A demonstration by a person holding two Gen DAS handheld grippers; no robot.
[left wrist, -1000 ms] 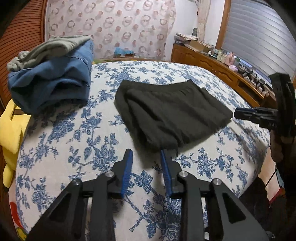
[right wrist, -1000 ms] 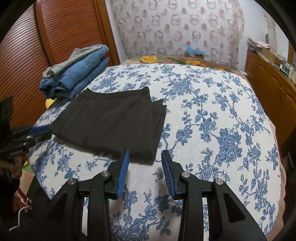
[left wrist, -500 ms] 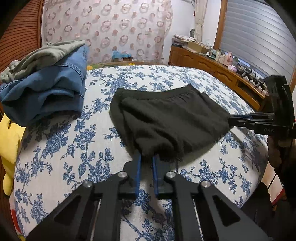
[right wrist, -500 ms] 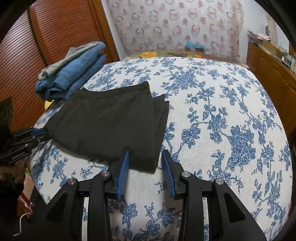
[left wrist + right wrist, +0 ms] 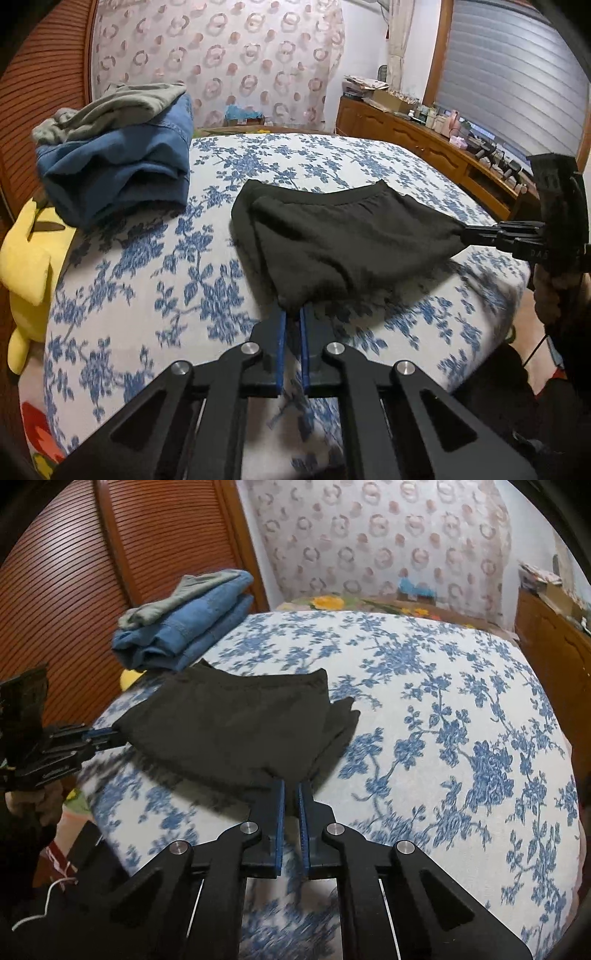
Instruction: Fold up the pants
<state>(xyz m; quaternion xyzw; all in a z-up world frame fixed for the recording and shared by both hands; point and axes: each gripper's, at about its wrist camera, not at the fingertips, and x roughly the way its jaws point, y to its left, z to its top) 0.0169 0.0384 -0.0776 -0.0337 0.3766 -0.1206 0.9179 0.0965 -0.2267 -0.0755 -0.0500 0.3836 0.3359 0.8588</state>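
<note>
Two tools, left tool [image 5: 291,317], right tool [image 5: 290,794], clamped on one black pants [image 5: 343,240].

this is a home bedroom. ahead of both grippers spreads a bed [image 5: 461,701] covered in a white sheet with blue flowers. beyond it hangs a curtain [image 5: 221,62] patterned with pink rings. to the right of the left gripper runs a low wooden dresser [image 5: 417,140] crowded with small bottles, under a shuttered window [image 5: 517,74]. to the left of the right gripper stands a slatted wooden wardrobe door [image 5: 92,572], with folded clothes [image 5: 184,627] stacked on the bed near it.
</note>
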